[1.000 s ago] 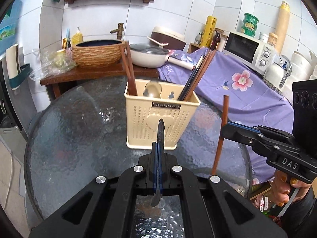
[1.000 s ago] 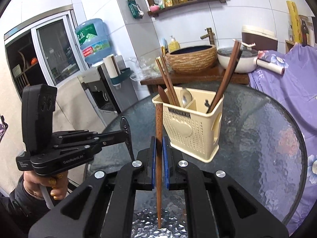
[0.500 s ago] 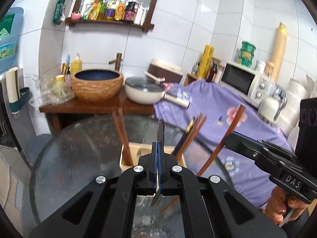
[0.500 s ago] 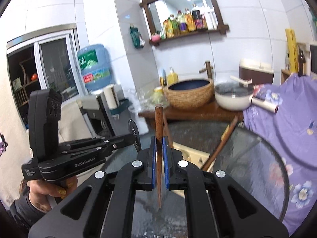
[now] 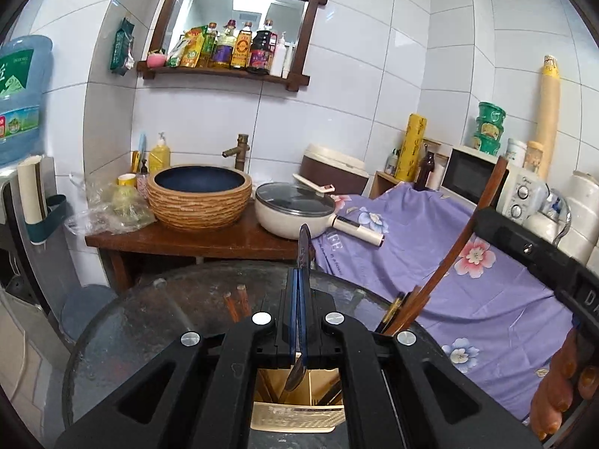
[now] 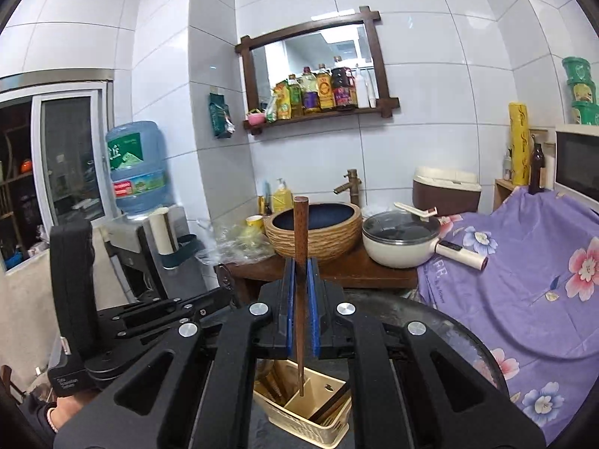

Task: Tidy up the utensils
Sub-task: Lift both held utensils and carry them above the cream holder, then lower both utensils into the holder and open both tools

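My left gripper (image 5: 298, 275) is shut on a metal spoon (image 5: 304, 241), handle up, with the bowl hanging just above the cream utensil caddy (image 5: 295, 417). My right gripper (image 6: 300, 265) is shut on a brown chopstick (image 6: 300, 224) held upright, its lower tip down in a compartment of the caddy (image 6: 299, 424). Other chopsticks (image 5: 402, 308) stand in the caddy's side compartments. Each wrist view shows the other tool: the right gripper (image 5: 486, 220) with its chopstick (image 5: 455, 254), and the left gripper (image 6: 228, 293).
The caddy stands on a round glass table (image 5: 131, 321). Behind it, a wooden counter (image 5: 187, 241) carries a woven basin (image 5: 198, 198) and a lidded pan (image 5: 295, 213). A purple floral cloth (image 5: 468, 284) covers the right side, near a microwave (image 5: 471, 176). A water dispenser (image 6: 136, 172) stands on the left.
Both grippers have risen with the spoon and the chopstick and now hang over the caddy, which has slid to the bottom of both views. Neither grip has changed.
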Tool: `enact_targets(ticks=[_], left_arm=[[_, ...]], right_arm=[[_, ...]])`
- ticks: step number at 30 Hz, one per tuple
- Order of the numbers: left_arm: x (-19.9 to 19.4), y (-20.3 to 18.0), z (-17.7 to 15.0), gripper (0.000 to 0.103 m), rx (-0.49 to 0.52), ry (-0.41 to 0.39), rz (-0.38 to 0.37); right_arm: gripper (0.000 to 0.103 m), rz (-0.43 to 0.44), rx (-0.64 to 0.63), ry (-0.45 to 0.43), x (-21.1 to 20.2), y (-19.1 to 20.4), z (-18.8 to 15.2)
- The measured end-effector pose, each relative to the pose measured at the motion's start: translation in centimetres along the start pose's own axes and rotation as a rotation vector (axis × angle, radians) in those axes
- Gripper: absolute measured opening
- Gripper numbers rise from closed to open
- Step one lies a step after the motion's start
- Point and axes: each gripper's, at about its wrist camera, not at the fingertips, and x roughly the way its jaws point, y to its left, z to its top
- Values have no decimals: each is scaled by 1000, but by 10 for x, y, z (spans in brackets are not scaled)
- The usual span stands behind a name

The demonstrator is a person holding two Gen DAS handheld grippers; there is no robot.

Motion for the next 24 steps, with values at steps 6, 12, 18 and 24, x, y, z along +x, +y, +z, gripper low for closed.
enact_targets(ticks=[6, 12, 18, 24], left_arm=[[27, 11, -30, 1, -27, 67, 24], [41, 14, -55, 1, -30, 119, 31], [54, 13, -73, 1, -23, 161, 36], [60, 14, -85, 1, -19, 178, 33]], right_arm=[[7, -11, 36, 80, 28, -11, -40], [7, -14, 47, 140, 45, -17, -72], [7, -44, 22, 142, 51, -18, -86], [9, -35, 16, 132, 52, -22, -89]])
